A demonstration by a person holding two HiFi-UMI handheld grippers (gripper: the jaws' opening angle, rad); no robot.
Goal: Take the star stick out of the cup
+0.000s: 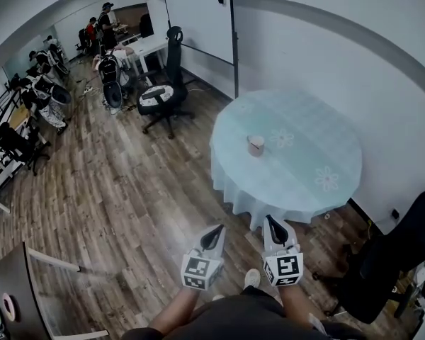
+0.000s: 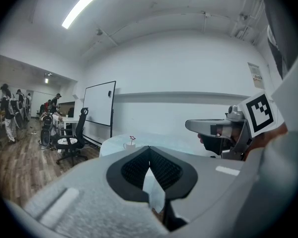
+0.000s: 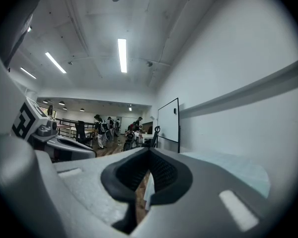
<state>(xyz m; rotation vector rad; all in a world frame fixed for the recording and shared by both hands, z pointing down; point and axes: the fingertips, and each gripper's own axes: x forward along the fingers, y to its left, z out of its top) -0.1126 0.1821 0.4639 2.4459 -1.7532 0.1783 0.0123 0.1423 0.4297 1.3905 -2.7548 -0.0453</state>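
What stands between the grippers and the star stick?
Nothing visible. The cup holding the star stick stands alone on the round table; only floor separates it from the left gripper and right gripper.

Open office, whiteboard (image 1: pixel 198 13), swivel chairs (image 1: pixel 164 94), white desk (image 1: pixel 146 46), wood-plank floor (image 1: pixel 127 190)

- No words, numbers or brand names can be read from where I stand.
- The wall notice (image 2: pixel 256 75) carries print, too small to make out.
- The marker cubes (image 1: pixel 284 268) show only black-and-white square patterns.
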